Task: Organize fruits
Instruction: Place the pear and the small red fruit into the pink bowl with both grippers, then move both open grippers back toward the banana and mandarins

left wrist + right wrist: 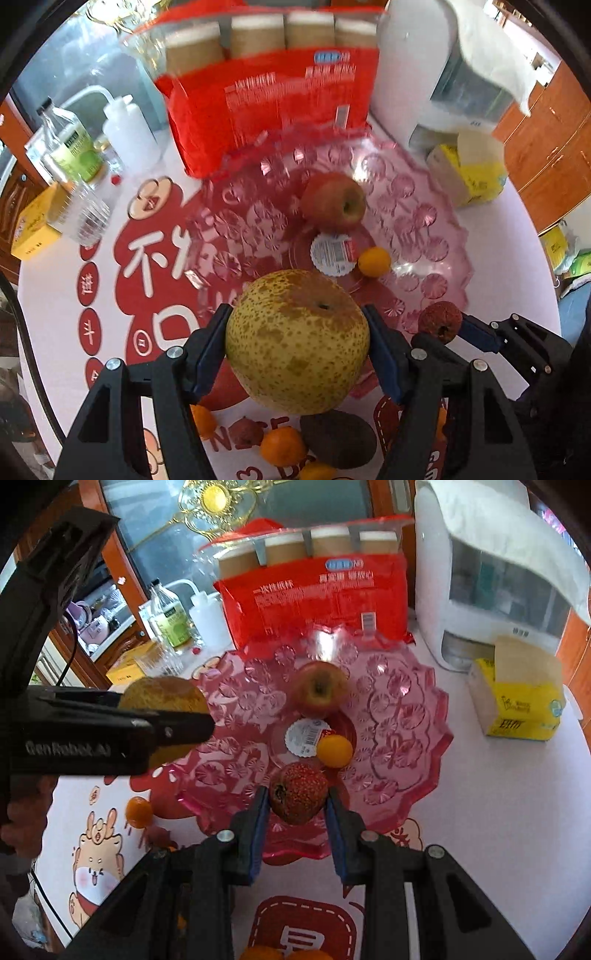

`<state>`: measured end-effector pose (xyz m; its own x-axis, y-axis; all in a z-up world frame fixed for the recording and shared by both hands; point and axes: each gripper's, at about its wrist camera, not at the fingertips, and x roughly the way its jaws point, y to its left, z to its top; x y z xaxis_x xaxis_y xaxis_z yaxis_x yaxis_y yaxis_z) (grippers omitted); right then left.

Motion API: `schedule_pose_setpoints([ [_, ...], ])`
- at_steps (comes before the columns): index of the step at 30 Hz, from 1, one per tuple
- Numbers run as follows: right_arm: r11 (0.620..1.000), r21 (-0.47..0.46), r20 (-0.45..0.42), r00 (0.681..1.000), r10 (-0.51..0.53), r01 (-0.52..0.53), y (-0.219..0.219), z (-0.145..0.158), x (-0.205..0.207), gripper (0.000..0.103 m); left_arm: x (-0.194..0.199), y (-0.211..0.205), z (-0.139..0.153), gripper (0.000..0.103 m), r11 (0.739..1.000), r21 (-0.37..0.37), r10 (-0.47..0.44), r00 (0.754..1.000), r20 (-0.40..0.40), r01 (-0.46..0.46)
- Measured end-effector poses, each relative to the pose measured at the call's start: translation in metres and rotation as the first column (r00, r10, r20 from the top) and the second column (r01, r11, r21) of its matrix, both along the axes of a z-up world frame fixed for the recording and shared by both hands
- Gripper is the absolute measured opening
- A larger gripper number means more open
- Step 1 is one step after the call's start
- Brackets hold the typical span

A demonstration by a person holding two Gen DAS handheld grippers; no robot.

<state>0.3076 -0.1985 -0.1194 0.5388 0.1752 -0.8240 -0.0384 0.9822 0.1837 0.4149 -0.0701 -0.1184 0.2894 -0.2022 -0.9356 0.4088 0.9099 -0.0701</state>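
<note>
Two fruits I'm carrying to the bowl (pixel 424 716) | left hand-held gripper (pixel 297 347) clamping pear (pixel 297 339) | right hand-held gripper (pixel 297 805) pinching red fruit (pixel 298 792) for dropping in

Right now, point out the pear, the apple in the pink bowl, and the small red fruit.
pear (pixel 297 343), left wrist view, middle of its speckled skin.
apple (pixel 320 690), right wrist view, around its stem hollow.
small red fruit (pixel 299 797), right wrist view, middle of its bumpy skin.

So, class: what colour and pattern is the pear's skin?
Yellow-green pear with brown speckles and russet patches; clearest in the left wrist view.
</note>
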Motion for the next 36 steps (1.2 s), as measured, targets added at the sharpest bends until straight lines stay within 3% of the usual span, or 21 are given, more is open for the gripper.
schedule_pose_setpoints([
  [6,1.0,0.011,-0.02,1.0,-0.013,0.013,-0.002,-0.008,0.003,0.03,0.001,-0.005,-0.023,0.068,1.0,0.023,-0.006,0.999,-0.043,0.007],
  [12,1.0,0.01,-0.036,0.999,-0.024,0.024,-0.004,-0.01,0.004,0.031,0.004,-0.003,-0.027,0.069,1.0,0.029,-0.008,0.999,-0.042,0.01],
  [18,0.999,0.005,-0.056,0.998,-0.038,0.039,-0.005,-0.013,0.005,0.031,0.004,0.003,-0.012,0.079,1.0,0.005,0.011,1.0,0.007,-0.011],
  [24,0.999,0.022,-0.062,0.997,-0.045,0.046,-0.003,-0.012,0.004,0.039,0.0,0.024,0.001,0.079,0.998,-0.014,0.062,0.998,0.015,-0.062],
  [36,0.996,0.065,-0.043,0.997,-0.064,0.067,-0.001,0.014,-0.024,0.04,-0.052,0.069,0.021,0.079,0.986,-0.068,0.149,0.989,-0.02,-0.15],
])
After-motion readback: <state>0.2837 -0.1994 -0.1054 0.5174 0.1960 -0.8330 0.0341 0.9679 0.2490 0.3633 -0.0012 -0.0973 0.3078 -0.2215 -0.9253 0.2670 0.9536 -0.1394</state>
